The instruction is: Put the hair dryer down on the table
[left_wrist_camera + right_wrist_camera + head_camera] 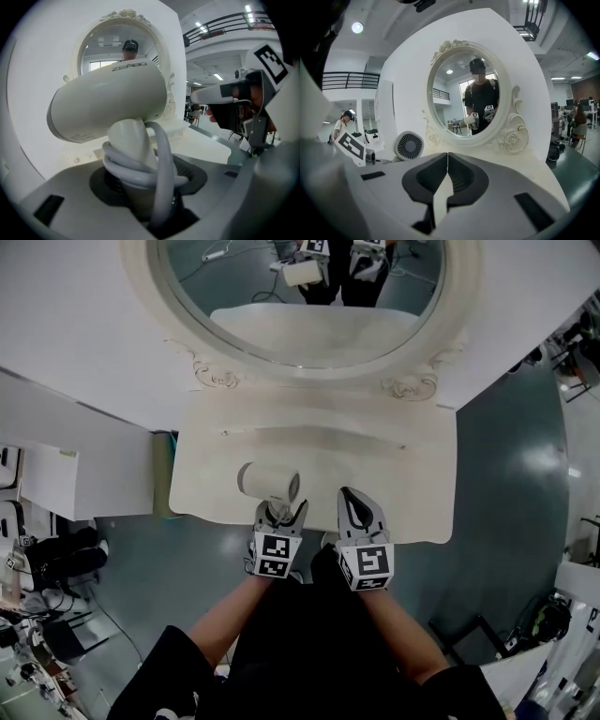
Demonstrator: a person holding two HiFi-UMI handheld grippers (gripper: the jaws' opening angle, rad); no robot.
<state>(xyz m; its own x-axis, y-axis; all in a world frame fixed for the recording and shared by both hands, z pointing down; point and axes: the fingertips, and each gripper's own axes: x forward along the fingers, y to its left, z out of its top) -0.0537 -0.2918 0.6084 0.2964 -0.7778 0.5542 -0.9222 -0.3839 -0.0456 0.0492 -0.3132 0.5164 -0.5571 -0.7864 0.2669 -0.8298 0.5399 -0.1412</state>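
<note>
A white hair dryer hangs over the front edge of the cream vanity table. My left gripper is shut on its handle. In the left gripper view the barrel lies crosswise above the jaws. The grey cord is wound round the handle between them. Whether the dryer touches the table top I cannot tell. My right gripper is just to the right, shut and empty, with its jaws meeting at the tips. The right gripper view shows the dryer's round rear grille at left.
An oval mirror in a carved white frame stands at the table's back. The table top runs between the grippers and the mirror. A white cabinet stands left of the table. Grey floor lies all round.
</note>
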